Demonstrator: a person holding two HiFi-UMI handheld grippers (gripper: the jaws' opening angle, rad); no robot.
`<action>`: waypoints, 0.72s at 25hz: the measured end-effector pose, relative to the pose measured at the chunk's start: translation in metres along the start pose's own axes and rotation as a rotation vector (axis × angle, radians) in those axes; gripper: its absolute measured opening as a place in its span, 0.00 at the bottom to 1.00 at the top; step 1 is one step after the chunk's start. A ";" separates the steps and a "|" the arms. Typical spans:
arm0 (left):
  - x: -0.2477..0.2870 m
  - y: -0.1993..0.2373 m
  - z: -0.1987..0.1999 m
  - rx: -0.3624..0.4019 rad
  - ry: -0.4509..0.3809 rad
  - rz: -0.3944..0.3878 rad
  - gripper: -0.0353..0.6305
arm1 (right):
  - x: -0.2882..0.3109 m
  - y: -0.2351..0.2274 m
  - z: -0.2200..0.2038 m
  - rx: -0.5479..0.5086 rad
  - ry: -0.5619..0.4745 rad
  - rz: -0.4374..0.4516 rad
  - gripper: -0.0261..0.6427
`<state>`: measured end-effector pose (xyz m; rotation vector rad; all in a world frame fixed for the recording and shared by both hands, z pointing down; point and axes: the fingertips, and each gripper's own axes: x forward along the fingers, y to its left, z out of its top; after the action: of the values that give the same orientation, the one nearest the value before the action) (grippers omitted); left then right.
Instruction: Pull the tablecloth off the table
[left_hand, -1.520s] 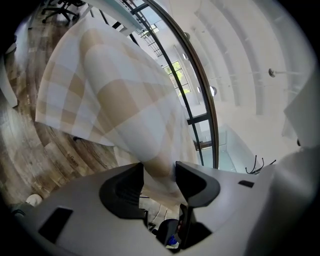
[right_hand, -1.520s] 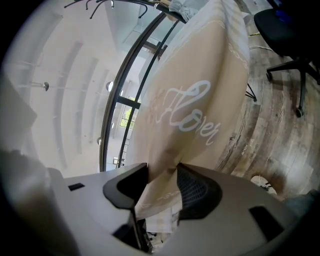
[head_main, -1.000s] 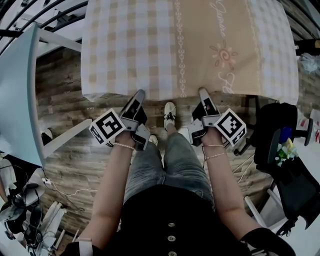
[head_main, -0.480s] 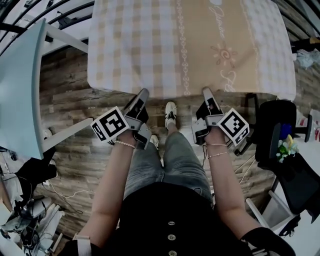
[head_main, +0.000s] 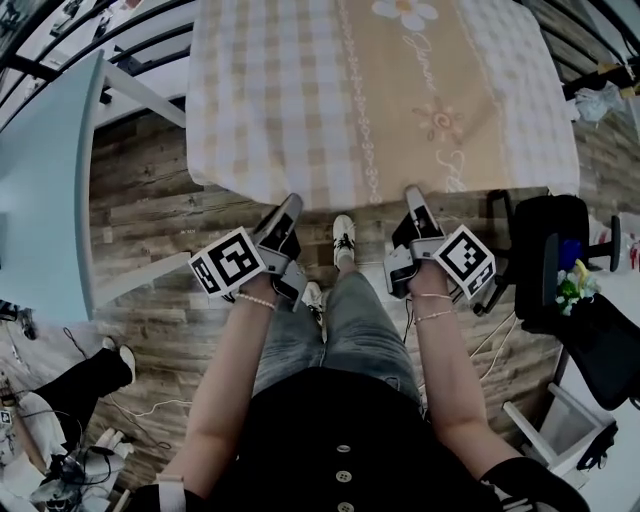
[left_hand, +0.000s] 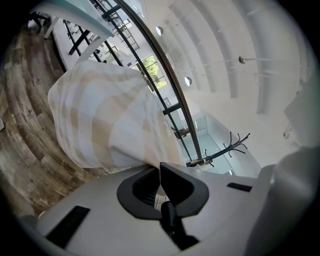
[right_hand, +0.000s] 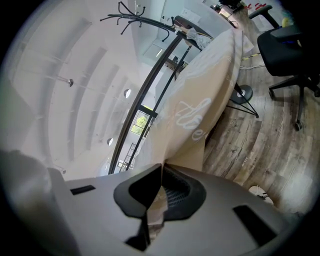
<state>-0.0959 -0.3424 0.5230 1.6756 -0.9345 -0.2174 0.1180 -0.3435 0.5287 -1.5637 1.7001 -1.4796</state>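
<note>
Steeply down onto a table fully hidden under a beige-and-white checked tablecloth, with a plain beige band of flowers and script running down its right half. Draped flat across the top and hanging a little over the near edge. Pinched along that near hem at two spots: by the left tool just left of the edge's middle, and by the right tool just right of it. Both tools clamped tight on the fabric, with a fold of checked cloth drawn into the left jaws and a crumpled beige fold caught between the right ones. Below the hem, wooden floor and one pale shoe between the tools. Beside the table's near right corner, a black chair.
</note>
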 end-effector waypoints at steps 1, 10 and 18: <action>-0.004 -0.003 -0.004 0.008 0.001 -0.004 0.08 | -0.006 0.000 -0.001 0.001 -0.006 0.003 0.08; -0.040 -0.021 -0.042 0.048 0.035 -0.053 0.08 | -0.058 -0.006 -0.016 0.001 -0.055 -0.001 0.08; -0.043 -0.032 -0.034 0.106 0.090 -0.059 0.08 | -0.065 0.007 -0.013 0.028 -0.093 -0.003 0.08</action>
<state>-0.0896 -0.2872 0.4919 1.7970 -0.8430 -0.1327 0.1227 -0.2817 0.5045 -1.5959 1.6191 -1.4036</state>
